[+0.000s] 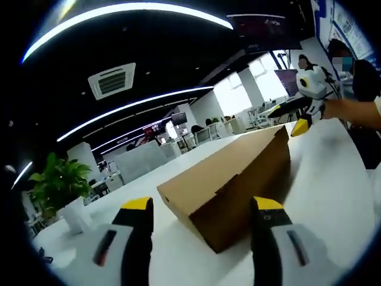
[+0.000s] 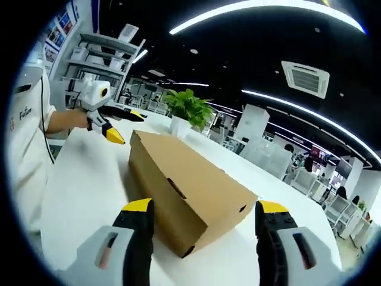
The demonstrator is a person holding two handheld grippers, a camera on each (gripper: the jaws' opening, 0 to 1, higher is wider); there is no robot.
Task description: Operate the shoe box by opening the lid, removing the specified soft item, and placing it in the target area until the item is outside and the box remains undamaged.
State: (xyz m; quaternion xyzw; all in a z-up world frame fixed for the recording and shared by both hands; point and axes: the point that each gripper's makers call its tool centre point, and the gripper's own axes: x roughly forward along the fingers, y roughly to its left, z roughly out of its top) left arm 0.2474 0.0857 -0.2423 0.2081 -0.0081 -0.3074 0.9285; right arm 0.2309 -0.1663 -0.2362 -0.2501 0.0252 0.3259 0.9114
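In the left gripper view, the left gripper (image 1: 202, 208) rises from the bottom edge with its two yellow-tipped jaws spread wide apart and nothing between them; they stand just short of the near end of the shoe box (image 1: 235, 179). The box is plain brown cardboard with its lid down, lying flat on the white table (image 1: 333, 196) and running lengthwise away from the jaws. Past its far end the right gripper (image 1: 292, 116) comes in from the right, held in a person's hand (image 1: 342, 108); its yellow tips are apart and hold nothing, hovering just above the table beside the box's far corner. In the right gripper view, the right gripper (image 2: 202, 210) shows its own jaws equally wide and empty, framing the opposite end of the shoe box (image 2: 184, 185), whose lid edge and a small slot in the side wall are visible. Beyond the box's far end, the left gripper (image 2: 122, 128) enters from the left, held by a hand (image 2: 68, 119) at the end of a white sleeve (image 2: 27, 143); its tips are parted near the box's far corner, not touching it. Farther on the table stands a potted plant (image 2: 187, 113) in a white pot, well behind the box, and beyond it stretch office desks under long ceiling light strips (image 2: 268, 9).
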